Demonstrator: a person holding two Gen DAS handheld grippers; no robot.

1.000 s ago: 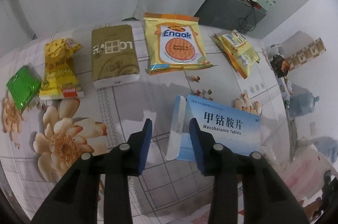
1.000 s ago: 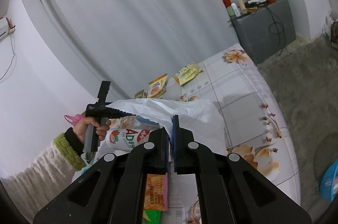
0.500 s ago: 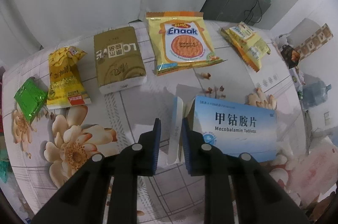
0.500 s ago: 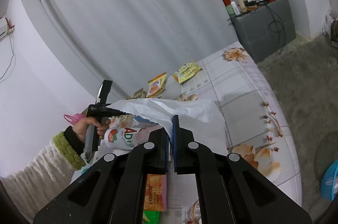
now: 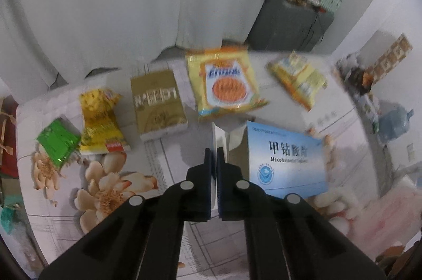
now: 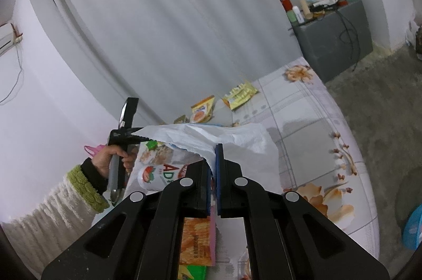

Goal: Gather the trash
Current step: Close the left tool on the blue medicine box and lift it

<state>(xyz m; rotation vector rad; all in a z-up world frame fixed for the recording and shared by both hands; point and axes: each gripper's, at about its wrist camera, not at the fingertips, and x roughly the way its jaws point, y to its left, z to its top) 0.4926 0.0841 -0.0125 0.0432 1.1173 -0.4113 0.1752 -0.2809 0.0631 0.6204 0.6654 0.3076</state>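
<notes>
My left gripper (image 5: 214,153) is shut on the open white end flap of a blue medicine box (image 5: 286,156) and holds it above the floral table (image 5: 110,190). Behind it lie a green packet (image 5: 58,142), a yellow snack bag (image 5: 100,119), a gold pack (image 5: 158,103), an Enaak biscuit bag (image 5: 224,84) and a yellow wrapper (image 5: 298,79). My right gripper (image 6: 214,153) is shut on the rim of a white trash bag (image 6: 224,134) that holds snack wrappers (image 6: 155,164). The left gripper (image 6: 126,137) shows beyond the bag, at its far rim.
A grey cabinet (image 6: 335,34) with bottles stands at the back right. A white curtain (image 5: 132,3) hangs behind the table. A water jug (image 5: 395,121) and clutter sit on the floor at the right. A blue basket (image 6: 414,227) is by the table's edge.
My left gripper closed on the medicine box's flap and lifted the box up and back. My right gripper kept its hold on the bag.
</notes>
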